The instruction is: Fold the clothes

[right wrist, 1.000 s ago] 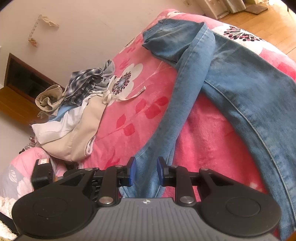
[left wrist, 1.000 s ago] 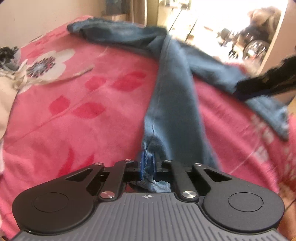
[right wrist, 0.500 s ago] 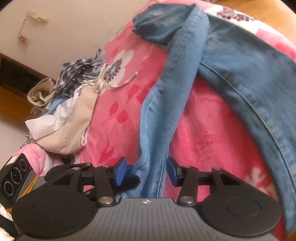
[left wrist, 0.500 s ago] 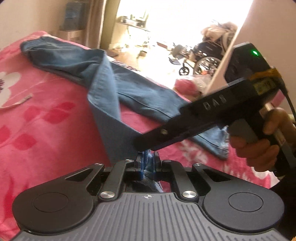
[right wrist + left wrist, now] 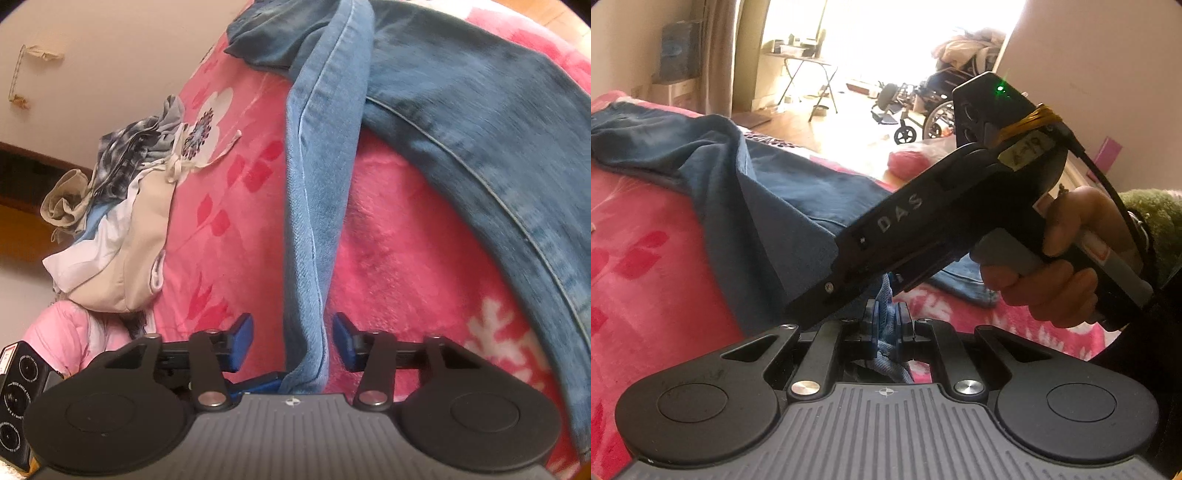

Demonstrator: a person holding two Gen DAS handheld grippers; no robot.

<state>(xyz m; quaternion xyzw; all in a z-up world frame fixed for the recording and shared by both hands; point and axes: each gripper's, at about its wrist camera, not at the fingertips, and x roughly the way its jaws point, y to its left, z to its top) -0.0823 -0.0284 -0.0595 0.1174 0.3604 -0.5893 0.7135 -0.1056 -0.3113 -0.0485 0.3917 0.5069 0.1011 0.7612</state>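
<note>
Jeans (image 5: pixel 461 110) lie spread across a pink flowered blanket (image 5: pixel 399 251) on the bed, one leg running from the far edge straight toward the tongs and the other slanting away to the right of them. The left tongs (image 5: pixel 886 325) are clamped together on a bunched fold of denim at the near end of that leg, the blue cloth squeezed between the two blue pads and hanging a little below them. The right tongs (image 5: pixel 293 341) straddle the same leg: their jaws are closing, yet the pads stand clear on either side of the cloth and neither presses on it. In the left wrist view the right tool crosses just above and ahead of the left tongs, held by the person's right hand (image 5: pixel 1060 258) in a green sleeve (image 5: pixel 1152 221), with a small green light showing on its top. To the left of the right tongs, near the wall side of the bed, sits a heap of other clothes (image 5: pixel 118 206), checked, white and beige pieces piled together, with a pink garment (image 5: pixel 62 332) lower down. Beyond the left tongs, past the bed, a bright doorway shows a wheelchair (image 5: pixel 923 110) and a folding table (image 5: pixel 801 66).
</note>
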